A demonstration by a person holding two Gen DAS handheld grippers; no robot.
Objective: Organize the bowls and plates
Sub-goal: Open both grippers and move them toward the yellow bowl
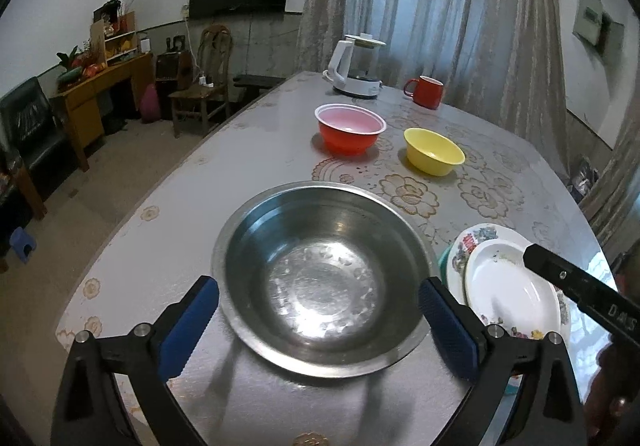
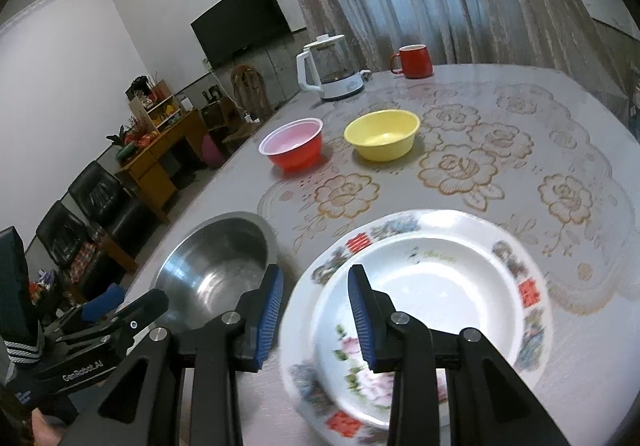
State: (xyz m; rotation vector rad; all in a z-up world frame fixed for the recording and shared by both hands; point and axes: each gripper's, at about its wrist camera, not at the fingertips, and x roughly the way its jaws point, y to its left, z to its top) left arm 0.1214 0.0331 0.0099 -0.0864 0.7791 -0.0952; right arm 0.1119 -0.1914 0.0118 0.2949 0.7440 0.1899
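two claws sit low over a round tabletop (image 2: pixel 580 398) covered in a rose-patterned cloth. your left claw (image 1: pixel 320 322) is spread as wide as it goes, its blue pads standing either side of a large steel bowl (image 1: pixel 324 278) without touching it; the bowl rests on the cloth by itself, near the tabletop's edge, likely placed as the base for nesting the other bowls.

your right claw (image 2: pixel 316 314) is part-way open and holds nothing. it hovers above the near rim of a small white floral plate (image 2: pixel 424 310), which lies inside a larger patterned plate (image 2: pixel 532 330), so the plates already form a stack just beside the steel bowl. a sliver of green shows under that stack in the left view; what it is cannot be told.

further back, well apart from both claws, a red bowl (image 1: pixel 350 130) and a yellow bowl (image 1: pixel 434 151) stand side by side, both upright and empty. behind them are a white kettle (image 1: pixel 354 66) and a red mug (image 1: pixel 426 90), neither in the path. nothing lies between the steel bowl and the two loose bowls.
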